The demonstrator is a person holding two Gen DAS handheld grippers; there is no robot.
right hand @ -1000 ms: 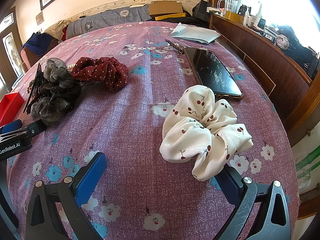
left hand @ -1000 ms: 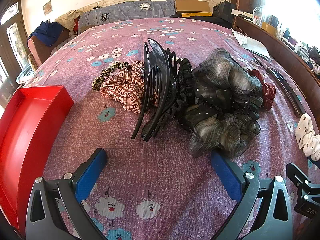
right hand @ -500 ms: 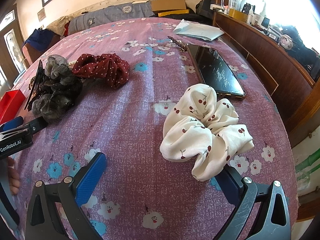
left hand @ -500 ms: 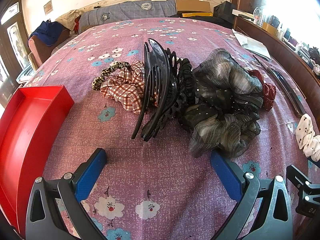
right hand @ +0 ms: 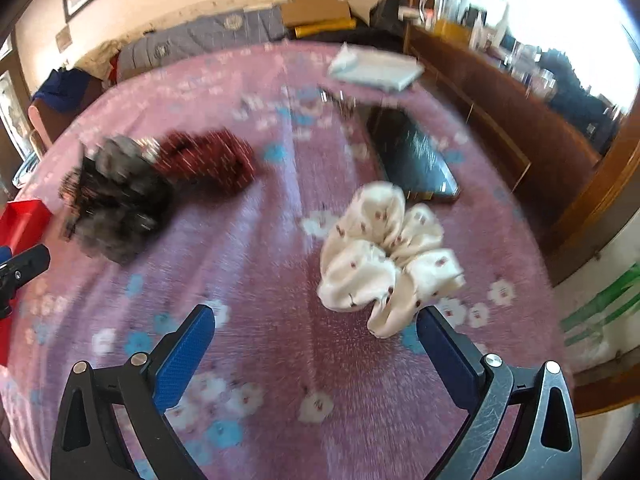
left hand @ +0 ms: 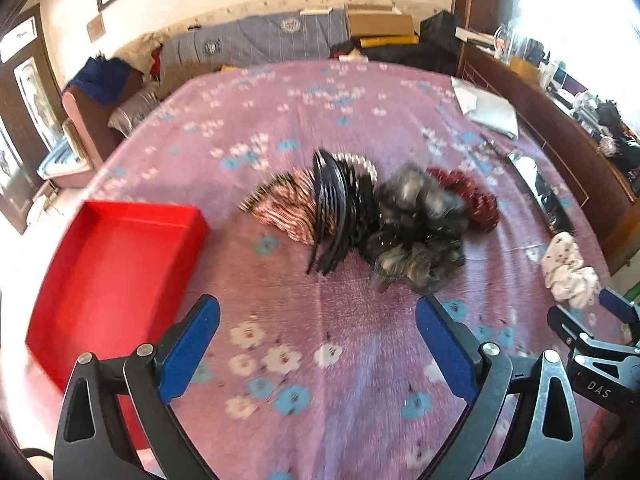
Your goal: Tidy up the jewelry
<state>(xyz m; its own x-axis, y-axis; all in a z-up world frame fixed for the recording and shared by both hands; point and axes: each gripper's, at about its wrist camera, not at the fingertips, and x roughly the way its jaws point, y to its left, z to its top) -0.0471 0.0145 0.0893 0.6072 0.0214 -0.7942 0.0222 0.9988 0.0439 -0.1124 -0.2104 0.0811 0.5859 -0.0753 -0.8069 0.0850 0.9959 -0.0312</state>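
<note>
Your left gripper (left hand: pixel 318 322) hangs above the floral purple cloth (left hand: pixel 320 360), fingers spread wide, nothing between them. Ahead of it: a pile with a black claw clip (left hand: pixel 334 216), a plaid scrunchie (left hand: pixel 288 212), a grey-black scrunchie (left hand: pixel 416 232) and a dark red dotted scrunchie (left hand: pixel 468 196) behind. A red tray (left hand: pixel 108 264) sits left of the pile, apart from it.

Your right gripper (right hand: pixel 316 338) is also wide apart and empty. A cream cherry-print scrunchie (right hand: pixel 384 260) lies just past its right finger (right hand: pixel 444 350). A dark phone (right hand: pixel 412 160) lies beyond the scrunchie, white paper (right hand: pixel 376 70) farther back. "DAS" reads on the right gripper's body in the left view; both frames are motion-blurred.
</note>
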